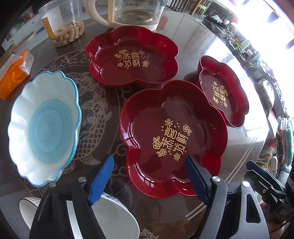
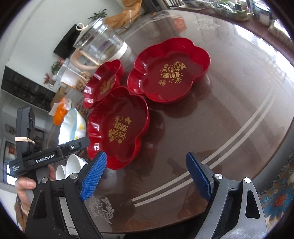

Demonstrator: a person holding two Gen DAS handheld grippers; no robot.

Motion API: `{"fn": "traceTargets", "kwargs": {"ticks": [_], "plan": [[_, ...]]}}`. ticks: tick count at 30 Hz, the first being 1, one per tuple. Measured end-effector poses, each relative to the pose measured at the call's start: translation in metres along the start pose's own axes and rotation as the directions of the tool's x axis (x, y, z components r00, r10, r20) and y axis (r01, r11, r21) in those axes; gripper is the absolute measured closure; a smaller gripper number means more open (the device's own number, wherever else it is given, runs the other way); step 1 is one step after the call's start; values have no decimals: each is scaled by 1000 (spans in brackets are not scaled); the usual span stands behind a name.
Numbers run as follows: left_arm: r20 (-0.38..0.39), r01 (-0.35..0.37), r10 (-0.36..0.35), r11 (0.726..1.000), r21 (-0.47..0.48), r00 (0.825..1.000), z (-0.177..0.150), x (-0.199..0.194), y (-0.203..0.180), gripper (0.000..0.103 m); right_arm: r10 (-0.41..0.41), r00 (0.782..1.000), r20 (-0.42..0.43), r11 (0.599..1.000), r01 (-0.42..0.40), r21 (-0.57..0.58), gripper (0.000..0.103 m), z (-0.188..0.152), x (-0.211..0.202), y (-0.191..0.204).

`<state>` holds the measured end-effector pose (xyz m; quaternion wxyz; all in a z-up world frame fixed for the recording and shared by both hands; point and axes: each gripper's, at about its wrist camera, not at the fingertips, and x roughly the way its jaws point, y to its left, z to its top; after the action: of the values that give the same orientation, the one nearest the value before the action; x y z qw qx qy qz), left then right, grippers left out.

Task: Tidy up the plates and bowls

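Glass kettle [image 1: 136,12], snack jar [image 1: 62,25], tissue pack [image 1: 14,73].

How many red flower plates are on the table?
3. The nearest red plate lies by the left gripper, the second red plate by the kettle, and the third red plate rightmost.

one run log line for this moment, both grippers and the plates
left gripper: open, over nearest red flower-shaped plate | right gripper: open, empty, above glass table | three red plates unstacked
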<state>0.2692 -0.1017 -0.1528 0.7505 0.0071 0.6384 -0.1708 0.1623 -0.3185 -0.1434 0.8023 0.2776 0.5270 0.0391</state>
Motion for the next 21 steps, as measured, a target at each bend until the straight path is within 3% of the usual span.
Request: {"fn": "traceTargets", "kwargs": {"ticks": [3,4,5,6,8,16,18,21], "plan": [[-18,-2,3,1000,18,1000,3,10,-4,46,-34,999,10,999,35,-32,15,7,13,9],[-14,-14,14,1000,20,1000,3,11,-5,49,-46,999,13,998,46,-43,20,10,17,12],[-5,-22,22,1000,19,1000,4,11,-5,50,-51,999,11,997,52,-48,31,14,22,13],[2,-27,27,1000,16,1000,4,12,-5,52,-49,999,-2,998,49,-44,51,16,27,13],[11,-26,26,1000,4,1000,7,12,-3,57,-42,998,-36,999,42,-20,67,21,38,10],[12,-59,59,998,-12,998,12,19,10,84,-89,994,-68,994,85,-62,69,32,70,18],[12,-53,53,999,-14,999,11,18,12,88,-118,991,-65,991,113,-71,80,32,72,18],[38,-43,43,999,6,998,0,5,6,89,-127,991,-49,988,122,-92,80,28,61,20]]}}
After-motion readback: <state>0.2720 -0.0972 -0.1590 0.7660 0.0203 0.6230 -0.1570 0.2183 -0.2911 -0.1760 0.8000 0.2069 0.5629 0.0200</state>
